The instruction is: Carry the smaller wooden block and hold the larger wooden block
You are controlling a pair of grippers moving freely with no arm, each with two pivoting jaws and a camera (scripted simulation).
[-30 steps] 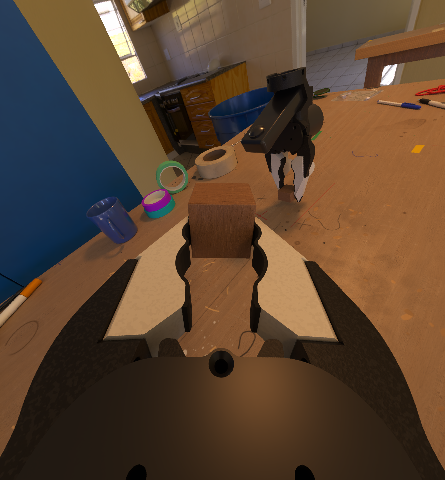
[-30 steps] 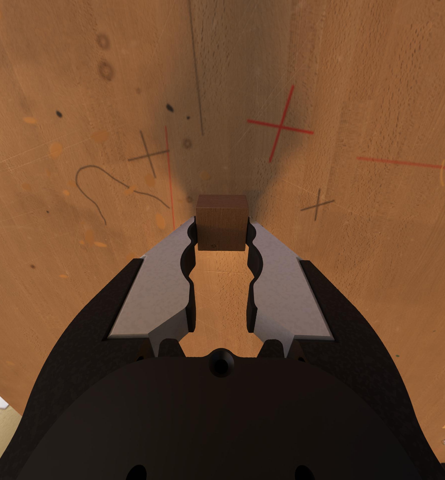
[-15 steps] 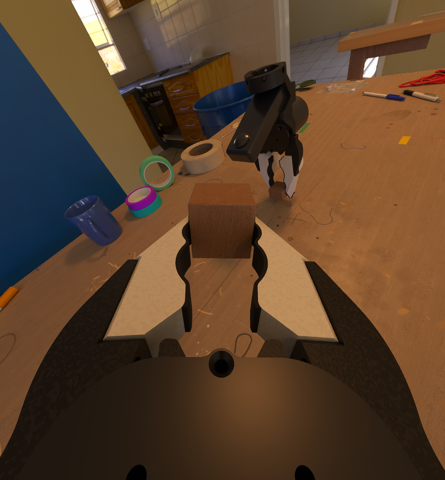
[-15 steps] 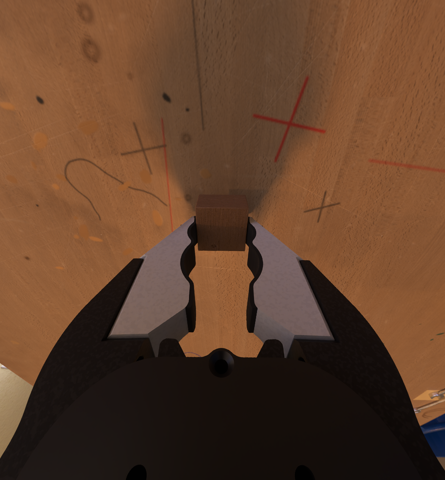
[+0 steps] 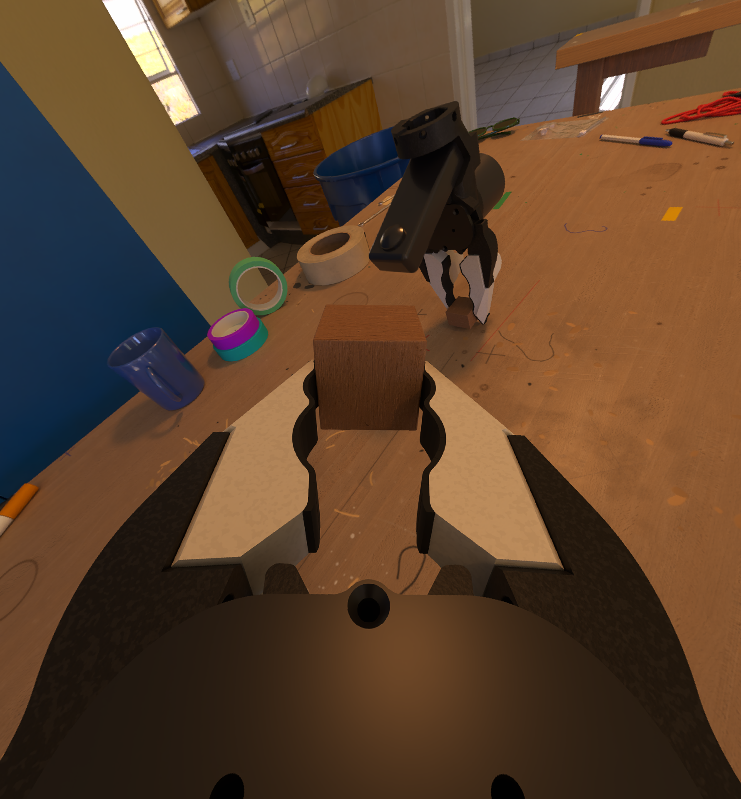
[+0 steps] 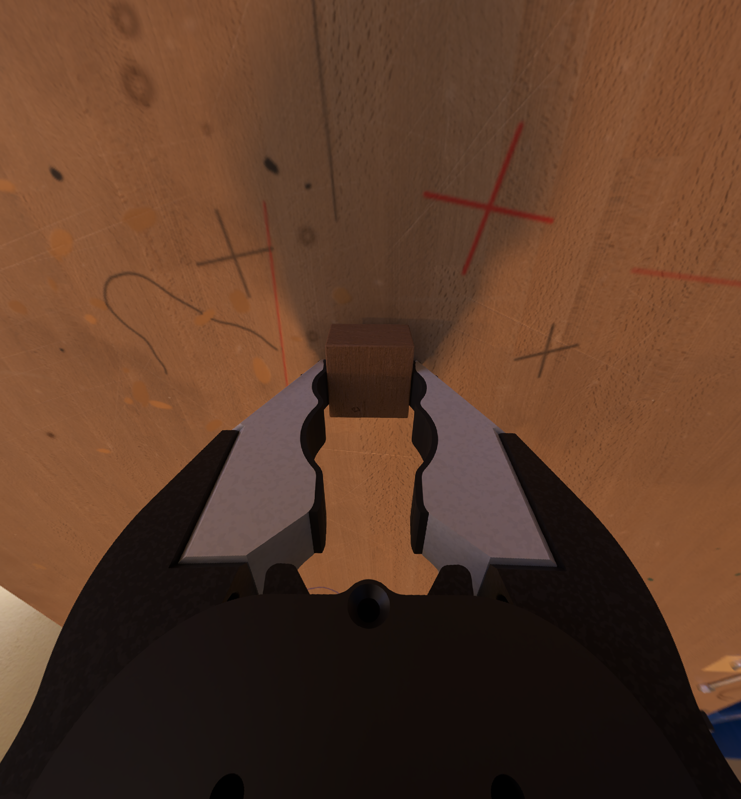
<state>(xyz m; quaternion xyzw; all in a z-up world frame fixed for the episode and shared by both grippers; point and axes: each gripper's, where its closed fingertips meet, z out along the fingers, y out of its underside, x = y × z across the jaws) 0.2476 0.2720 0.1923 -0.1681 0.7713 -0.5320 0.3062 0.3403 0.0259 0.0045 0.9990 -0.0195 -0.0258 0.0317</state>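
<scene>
Wood, nearest: the larger wooden block (image 5: 368, 376), a stiff brown cube, sits pinched at the fingertips of the left hand-held gripper (image 5: 368, 385), just above the desk (image 5: 619, 432).
Handling: rigid and probably light for its bulk; its flat opposite faces suit the pads, though smooth wood could slip if the grip slackens.
Left side clutter: a blue mug (image 5: 157, 367), stacked purple and teal tape (image 5: 237, 335), a green tape ring (image 5: 258, 285) and a white tape roll (image 5: 334, 255) along the desk's edge.
Farther on: the right hand-held gripper (image 5: 464, 311) points down, clamping the smaller wooden block (image 5: 459, 313) at or just above the desk; I can't tell which.
Smaller block: seems very light; held on its side faces (image 6: 368, 372).
In the way: nothing close; markers (image 5: 634, 139) and red cord (image 5: 723, 106) lie well apart.
</scene>
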